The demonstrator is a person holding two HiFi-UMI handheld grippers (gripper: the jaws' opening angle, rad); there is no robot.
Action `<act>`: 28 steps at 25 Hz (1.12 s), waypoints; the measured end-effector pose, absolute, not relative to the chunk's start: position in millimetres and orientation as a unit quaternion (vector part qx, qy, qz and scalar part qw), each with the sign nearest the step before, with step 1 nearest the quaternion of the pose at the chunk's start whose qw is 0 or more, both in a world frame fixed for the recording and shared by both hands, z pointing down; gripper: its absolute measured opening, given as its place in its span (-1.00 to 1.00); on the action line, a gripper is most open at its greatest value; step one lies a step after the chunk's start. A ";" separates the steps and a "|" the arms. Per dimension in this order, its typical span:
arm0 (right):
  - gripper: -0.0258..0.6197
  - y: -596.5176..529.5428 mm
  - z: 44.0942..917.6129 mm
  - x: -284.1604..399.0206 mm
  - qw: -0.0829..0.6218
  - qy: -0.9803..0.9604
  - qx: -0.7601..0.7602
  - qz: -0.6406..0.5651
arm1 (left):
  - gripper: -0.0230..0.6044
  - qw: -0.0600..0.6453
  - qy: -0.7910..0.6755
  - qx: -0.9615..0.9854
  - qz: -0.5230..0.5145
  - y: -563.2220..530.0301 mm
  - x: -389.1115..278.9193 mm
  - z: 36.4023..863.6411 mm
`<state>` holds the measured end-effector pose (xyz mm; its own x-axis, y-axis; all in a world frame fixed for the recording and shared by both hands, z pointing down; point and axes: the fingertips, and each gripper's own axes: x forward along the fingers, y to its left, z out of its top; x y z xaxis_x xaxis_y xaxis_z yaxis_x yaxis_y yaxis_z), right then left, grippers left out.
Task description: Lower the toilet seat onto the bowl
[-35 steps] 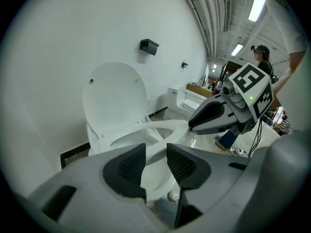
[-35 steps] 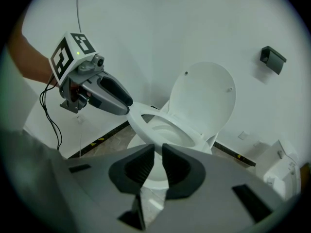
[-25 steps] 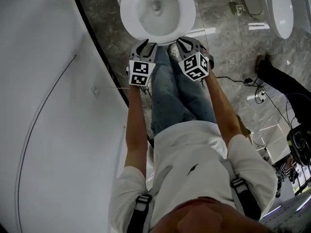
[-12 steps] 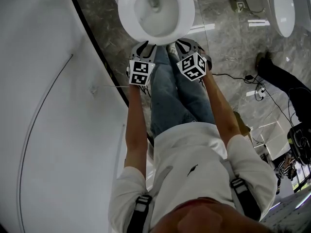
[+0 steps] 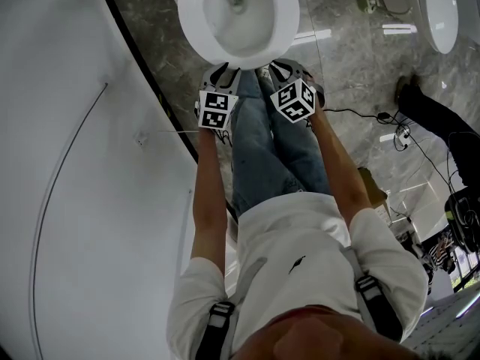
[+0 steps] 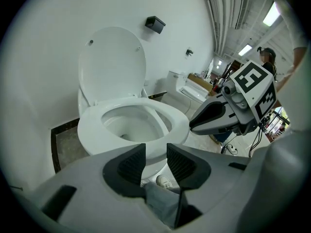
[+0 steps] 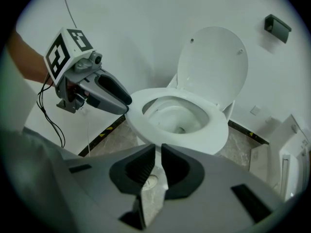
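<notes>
The white toilet seat lies flat on the bowl, also shown in the left gripper view and the right gripper view. The lid stands upright against the wall. My left gripper hovers just short of the bowl's front rim, its jaws a narrow gap apart with nothing between them. My right gripper hangs beside it at the same rim, jaws nearly touching and empty. Each gripper appears in the other's view.
A white wall runs close on the left. A second toilet stands at the far right. A person in dark clothes and cables are on the marble floor at right. A black box hangs on the wall.
The toilet has slid slightly up in the head view. The right gripper has edged a little left and up; the left has barely moved.
</notes>
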<state>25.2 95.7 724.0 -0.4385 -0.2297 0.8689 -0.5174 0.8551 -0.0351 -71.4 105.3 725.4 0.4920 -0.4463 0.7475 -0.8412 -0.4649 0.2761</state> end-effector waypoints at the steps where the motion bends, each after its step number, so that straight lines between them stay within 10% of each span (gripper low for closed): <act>1: -0.75 96.9 726.2 26.0 0.482 -0.834 0.224 0.152 | -0.47 0.327 -0.401 0.800 0.304 106.3 -70.6 727.6; 28: -0.75 114.1 801.8 30.6 0.496 -0.808 0.234 0.216 | -0.47 0.367 -0.398 0.778 0.318 121.8 -68.0 803.8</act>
